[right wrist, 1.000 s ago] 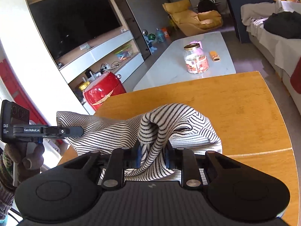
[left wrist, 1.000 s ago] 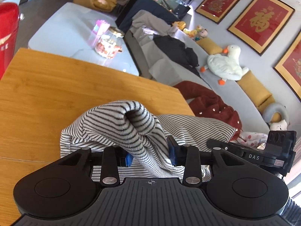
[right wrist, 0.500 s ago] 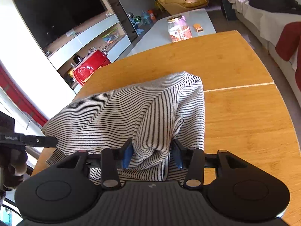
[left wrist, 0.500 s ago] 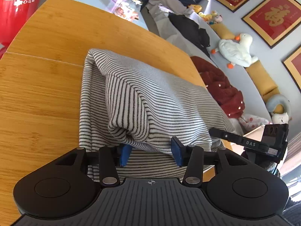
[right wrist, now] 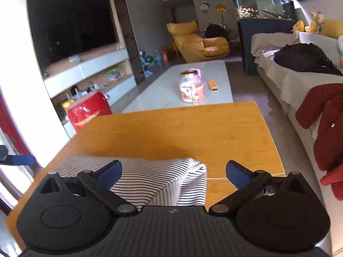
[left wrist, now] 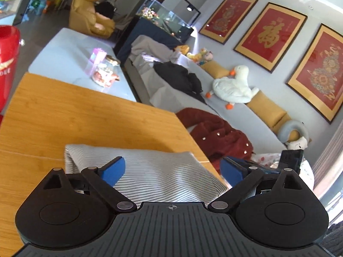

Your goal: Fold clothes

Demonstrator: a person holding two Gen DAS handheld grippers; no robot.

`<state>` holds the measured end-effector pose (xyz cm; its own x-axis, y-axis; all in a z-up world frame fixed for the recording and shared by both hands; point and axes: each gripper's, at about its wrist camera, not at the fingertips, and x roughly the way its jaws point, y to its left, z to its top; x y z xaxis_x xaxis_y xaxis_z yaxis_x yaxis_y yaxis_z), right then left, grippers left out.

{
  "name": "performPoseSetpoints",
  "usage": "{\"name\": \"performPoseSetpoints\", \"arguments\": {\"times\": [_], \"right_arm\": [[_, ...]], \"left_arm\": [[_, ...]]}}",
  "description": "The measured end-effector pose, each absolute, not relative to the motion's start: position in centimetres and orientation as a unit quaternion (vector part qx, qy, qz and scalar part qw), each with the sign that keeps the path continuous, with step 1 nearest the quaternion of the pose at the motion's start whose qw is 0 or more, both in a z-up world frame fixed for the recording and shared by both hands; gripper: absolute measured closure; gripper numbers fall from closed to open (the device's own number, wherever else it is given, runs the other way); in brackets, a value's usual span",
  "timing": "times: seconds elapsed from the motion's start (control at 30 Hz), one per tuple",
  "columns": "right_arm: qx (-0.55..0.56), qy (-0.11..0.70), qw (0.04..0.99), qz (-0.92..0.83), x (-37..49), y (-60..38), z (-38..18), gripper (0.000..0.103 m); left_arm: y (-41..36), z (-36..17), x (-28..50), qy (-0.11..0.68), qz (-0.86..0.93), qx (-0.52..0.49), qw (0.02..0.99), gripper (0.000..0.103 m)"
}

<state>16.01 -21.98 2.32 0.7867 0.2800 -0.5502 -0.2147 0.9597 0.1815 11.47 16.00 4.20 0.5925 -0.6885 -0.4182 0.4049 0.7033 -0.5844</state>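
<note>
The folded striped shirt (left wrist: 150, 173) (right wrist: 150, 177) lies flat on the wooden tabletop (right wrist: 193, 128), and above it the left tongs (left wrist: 172, 168) and right tongs (right wrist: 173, 172) both gape wide, holding nothing.

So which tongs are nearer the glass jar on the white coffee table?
Right, as far as the views show. Right tongs face the glass jar across the wooden table; left tongs see it far off to their left.

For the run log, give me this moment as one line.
left gripper: open, empty | right gripper: open, empty | striped shirt: folded, lying on wooden table
</note>
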Motion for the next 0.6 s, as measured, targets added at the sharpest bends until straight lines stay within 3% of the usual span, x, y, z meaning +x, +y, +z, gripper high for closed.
{"name": "performPoseSetpoints", "arguments": {"times": [0.07,0.17,0.6], "right_arm": [[-0.002,0.35,0.932,0.093,17.5,-20.8,0.0,0.0],[-0.057,0.356,0.929,0.083,17.1,-19.5,-2.2,0.0],[-0.067,0.333,0.934,0.113,14.7,-17.8,-1.0,0.0]], "left_arm": [[14.4,1.7,12.3,0.367,-0.307,-0.222,0.849,0.004],[12.4,-1.6,13.4,0.419,-0.297,-0.219,0.83,0.004],[13.1,-2.4,20.7,0.375,-0.248,-0.217,0.867,0.0]]}}
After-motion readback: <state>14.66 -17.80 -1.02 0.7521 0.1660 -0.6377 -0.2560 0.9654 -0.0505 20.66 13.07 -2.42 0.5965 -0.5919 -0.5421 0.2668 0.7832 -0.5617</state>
